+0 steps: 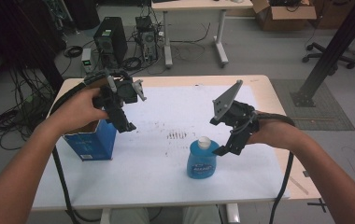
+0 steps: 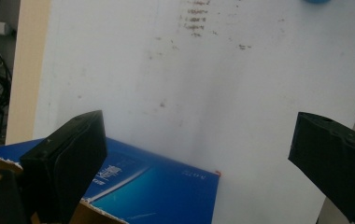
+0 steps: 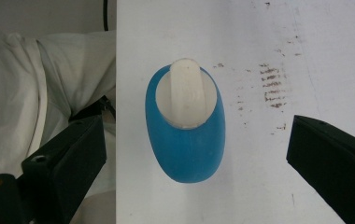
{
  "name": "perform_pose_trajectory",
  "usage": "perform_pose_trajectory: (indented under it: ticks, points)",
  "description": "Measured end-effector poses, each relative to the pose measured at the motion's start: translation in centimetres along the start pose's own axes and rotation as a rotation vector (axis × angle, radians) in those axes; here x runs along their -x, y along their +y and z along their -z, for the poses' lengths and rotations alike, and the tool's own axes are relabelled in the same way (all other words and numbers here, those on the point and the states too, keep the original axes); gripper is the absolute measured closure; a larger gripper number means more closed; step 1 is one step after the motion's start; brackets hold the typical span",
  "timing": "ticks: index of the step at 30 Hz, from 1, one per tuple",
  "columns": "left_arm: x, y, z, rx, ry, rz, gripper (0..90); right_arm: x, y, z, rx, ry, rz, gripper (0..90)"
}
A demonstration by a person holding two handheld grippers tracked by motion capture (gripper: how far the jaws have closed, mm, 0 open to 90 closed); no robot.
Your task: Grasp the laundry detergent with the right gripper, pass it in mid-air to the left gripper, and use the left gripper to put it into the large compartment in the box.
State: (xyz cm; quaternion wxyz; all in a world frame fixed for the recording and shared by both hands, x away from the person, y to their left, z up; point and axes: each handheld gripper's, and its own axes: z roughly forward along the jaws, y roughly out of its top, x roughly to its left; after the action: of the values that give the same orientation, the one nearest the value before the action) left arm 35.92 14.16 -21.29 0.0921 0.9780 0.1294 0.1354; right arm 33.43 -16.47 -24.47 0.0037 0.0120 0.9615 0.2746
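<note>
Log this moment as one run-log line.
left tool: open, above blue box | right tool: open, over blue bottle | bottle: upright, ungrasped

High view overhead facing forward, claw views close (downward), sharing table.

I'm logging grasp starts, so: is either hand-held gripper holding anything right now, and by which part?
Nothing is held. The right hand-held gripper hangs open above the blue bottle; the left hand-held gripper is open above the blue box.

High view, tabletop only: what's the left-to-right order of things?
Blue box → left gripper → blue bottle → right gripper, its fingers open beside the bottle's white cap.
</note>
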Motion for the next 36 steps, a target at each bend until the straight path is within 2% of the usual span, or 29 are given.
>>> perform_pose_trajectory:
  ticks: [21,26,36]
  points:
    - [0.2,-0.1,-0.5,0.007,-0.006,0.013,4.7,-0.1,-2.5,-1.6,0.033,0.031,0.001,4.7]
    - [0.1,-0.1,-0.4,0.009,-0.005,0.016,4.7,-0.2,-2.9,-1.8,0.043,0.026,0.007,4.8]
    - [0.2,-0.1,-0.5,0.013,-0.009,0.016,4.7,-0.1,-4.3,-2.2,0.086,0.030,-0.001,4.8]
